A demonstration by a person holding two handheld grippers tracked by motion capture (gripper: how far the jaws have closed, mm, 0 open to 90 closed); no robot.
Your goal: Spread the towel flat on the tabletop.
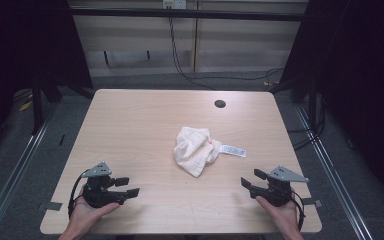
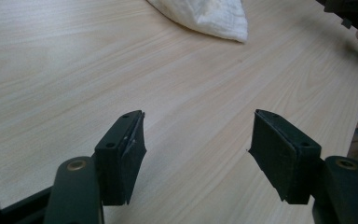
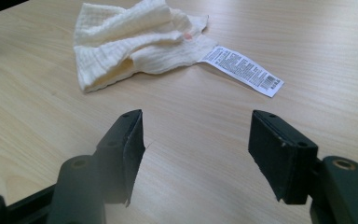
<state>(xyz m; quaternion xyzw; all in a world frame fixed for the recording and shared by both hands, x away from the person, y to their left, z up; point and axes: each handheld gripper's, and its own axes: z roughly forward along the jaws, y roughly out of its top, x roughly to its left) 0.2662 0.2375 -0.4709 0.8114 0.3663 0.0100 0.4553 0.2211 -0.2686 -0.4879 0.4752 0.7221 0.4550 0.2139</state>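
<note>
Cream cloth (image 1: 196, 150) mid-table, betw. left tool (image 1: 128, 186) & right tool (image 1: 250, 180), untouched.

A cream, ribbed cloth (image 1: 195, 150) lies crumpled on the table, its white printed label (image 1: 232, 150) stretched flat toward the right; it sits ahead of both claws, between them, well apart from each

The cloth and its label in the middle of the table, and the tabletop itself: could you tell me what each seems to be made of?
The cloth looks like soft, cream, woven cotton: ribbed, crinkled folds, matte. Its label seems a thin, smooth white fabric or paper strip printed with small text and a barcode. The table appears to be light wood-grain laminate, with a faint sheen.
</note>
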